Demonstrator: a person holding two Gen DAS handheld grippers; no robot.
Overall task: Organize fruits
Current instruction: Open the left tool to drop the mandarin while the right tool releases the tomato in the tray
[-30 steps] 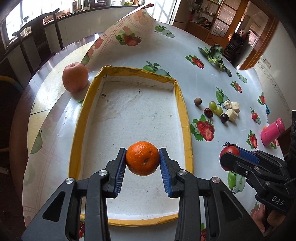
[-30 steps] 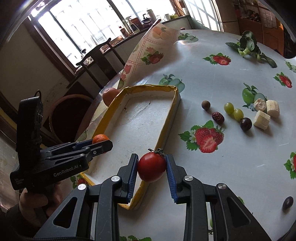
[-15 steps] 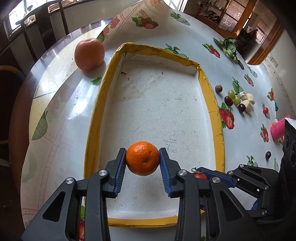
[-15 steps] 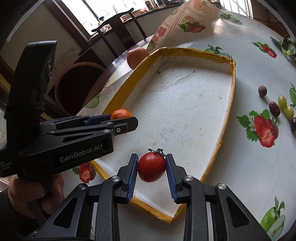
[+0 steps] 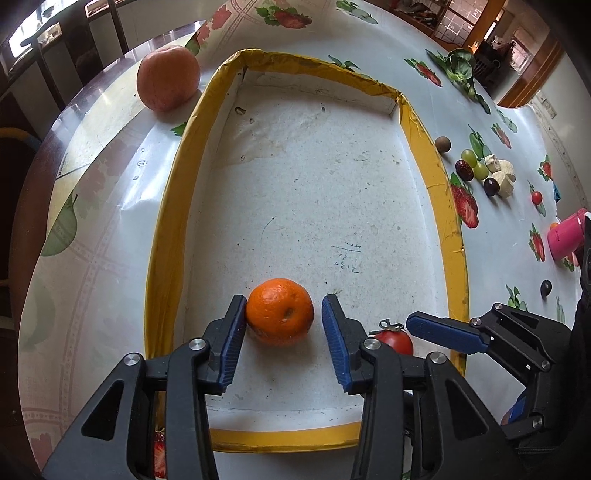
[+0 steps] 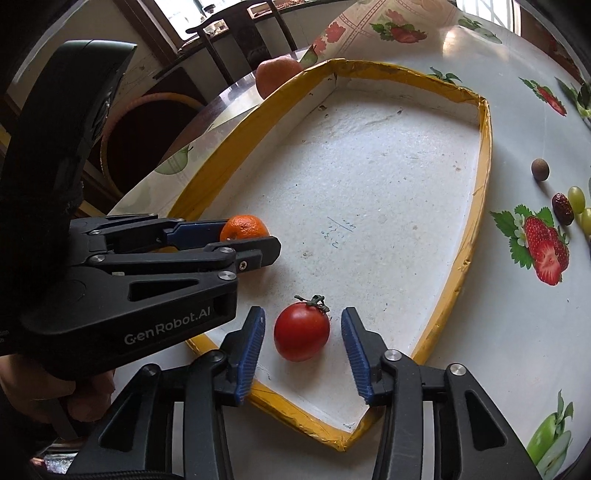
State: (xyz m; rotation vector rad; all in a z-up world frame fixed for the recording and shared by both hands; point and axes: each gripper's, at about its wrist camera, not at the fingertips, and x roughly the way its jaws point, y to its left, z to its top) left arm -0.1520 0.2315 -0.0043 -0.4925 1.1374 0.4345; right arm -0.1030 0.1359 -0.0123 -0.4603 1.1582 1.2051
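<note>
White foam tray (image 5: pixel 428 173) is resting on our fruit-print tablecloth (image 5: pixel 517 236); we are opening both grippers (image 5: pixel 283 325) (image 6: pixel 302 336), releasing orange (image 5: pixel 280 311) and tomato (image 6: pixel 301 331).

Tablecloth (image 5: pixel 110 173): white, glossy, printed with strawberries, pears and apples; far edge folded up.
Table (image 5: pixel 40 147): dark wood, bare along the left rim where the cloth stops short.
Chair (image 6: pixel 236 29): dark wood, beyond the table by the window.
Basket (image 6: pixel 147 125): round, orange rim, on the floor left of the table.
Pink cup (image 5: pixel 565 238): lying on its side near the right edge.
Cabinet (image 5: pixel 461 22): wooden, glazed doors, far right background.
</note>
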